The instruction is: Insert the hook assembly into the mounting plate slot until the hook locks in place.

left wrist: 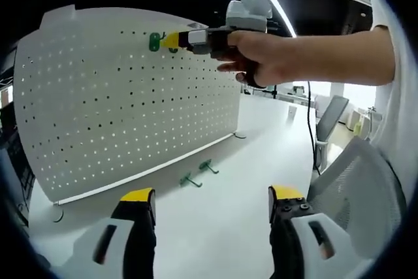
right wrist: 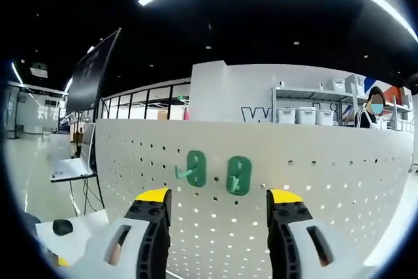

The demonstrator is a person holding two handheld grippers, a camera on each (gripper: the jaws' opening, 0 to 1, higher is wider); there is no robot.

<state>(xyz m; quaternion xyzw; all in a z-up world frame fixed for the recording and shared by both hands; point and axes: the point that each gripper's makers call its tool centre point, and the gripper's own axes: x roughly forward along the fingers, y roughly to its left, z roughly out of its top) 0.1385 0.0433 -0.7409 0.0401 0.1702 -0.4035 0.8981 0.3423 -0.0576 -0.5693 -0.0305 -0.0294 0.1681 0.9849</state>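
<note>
In the left gripper view, the left gripper [left wrist: 212,204] hangs low over the white table [left wrist: 215,227], jaws wide apart and holding nothing. Two green hooks [left wrist: 199,173] lie at the foot of the pegboard [left wrist: 124,96]. A hand [left wrist: 274,57] holds the right gripper [left wrist: 171,40] level against a mounted hook [left wrist: 154,42]. In the right gripper view, its jaws are released, just before two mounted green hooks [right wrist: 217,172].

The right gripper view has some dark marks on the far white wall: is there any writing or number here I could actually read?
Nothing reads clearly.
White wall: dark partial strokes, perhaps "VV", cut off by the shelves.
Bins on those shelves: labels too small.
Pegboard, green hooks: no text.
</note>
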